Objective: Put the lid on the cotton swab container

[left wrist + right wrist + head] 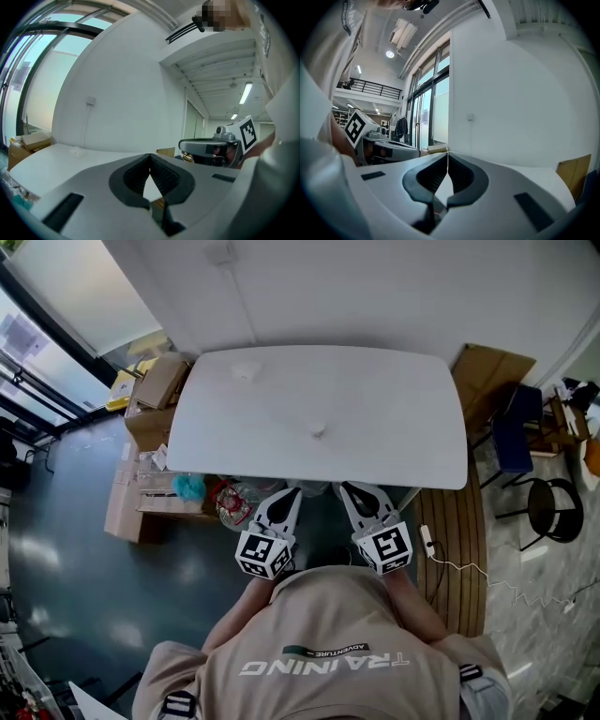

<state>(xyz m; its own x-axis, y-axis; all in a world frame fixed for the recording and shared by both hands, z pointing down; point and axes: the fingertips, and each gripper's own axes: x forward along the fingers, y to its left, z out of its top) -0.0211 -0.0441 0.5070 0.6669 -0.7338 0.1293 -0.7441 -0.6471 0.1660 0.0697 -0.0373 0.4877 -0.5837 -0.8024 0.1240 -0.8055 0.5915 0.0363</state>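
Observation:
On the white table (394, 399) a small pale round thing (317, 430), too small to tell whether container or lid, sits near the middle. A second faint white thing (246, 371) lies at the far left; it also shows low on the table in the left gripper view (76, 151). My left gripper (286, 493) and right gripper (352, 491) hang side by side at the table's front edge, close to my body and well short of both things. Each is shut with nothing between its jaws, tips touching (150, 157) (447, 157).
Cardboard boxes (150, 399) and bags of clutter (225, 502) crowd the floor left of and under the table. At the right stand a blue chair (514, 437), a black stool (555, 507) and another box (487, 376). A white cable (469, 568) trails over the wooden strip.

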